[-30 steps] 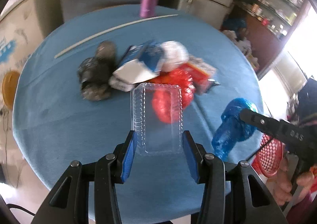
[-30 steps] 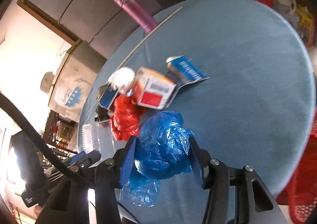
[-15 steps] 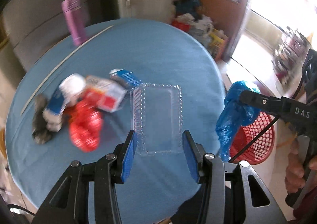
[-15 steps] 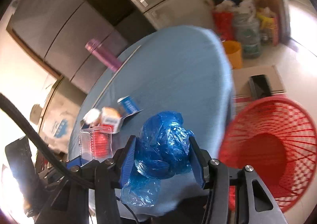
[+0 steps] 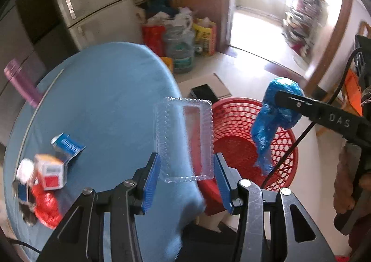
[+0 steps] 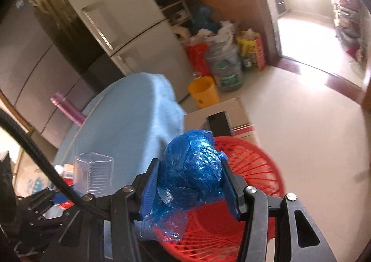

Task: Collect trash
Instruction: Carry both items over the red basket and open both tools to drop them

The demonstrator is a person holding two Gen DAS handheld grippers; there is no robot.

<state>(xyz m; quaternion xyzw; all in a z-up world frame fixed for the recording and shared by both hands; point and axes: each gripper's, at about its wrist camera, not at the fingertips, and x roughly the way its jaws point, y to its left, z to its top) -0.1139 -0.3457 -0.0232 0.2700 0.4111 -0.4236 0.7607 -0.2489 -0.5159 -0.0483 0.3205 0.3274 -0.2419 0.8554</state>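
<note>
Trash is being carried in both tools: the left hand-held gripper (image 5: 186, 175) is pinching a clear plastic clamshell tray (image 5: 184, 140) between its blue pads, the tray sticking out ahead of the fingers, partly over the near right edge of the tabletop (image 5: 104, 104) and partly over the red mesh basket (image 5: 238, 146) on the floor to the right. The right hand-held gripper (image 6: 190, 183) is squeezing a crumpled blue plastic bag (image 6: 193, 176) between its pads, with loose folds of the bag hanging below them. In the left wrist view that bag (image 5: 273, 118) is hanging above the basket's far right side. In the right wrist view the basket (image 6: 250, 192) is sitting directly beyond and under the bag. More trash is lying at the tabletop's left edge: a white and red carton (image 5: 52, 175), a blue and white wrapper (image 5: 67, 145) and a red plastic bag (image 5: 46, 208). A purple bottle (image 5: 22, 83) is standing at the far left.
</note>
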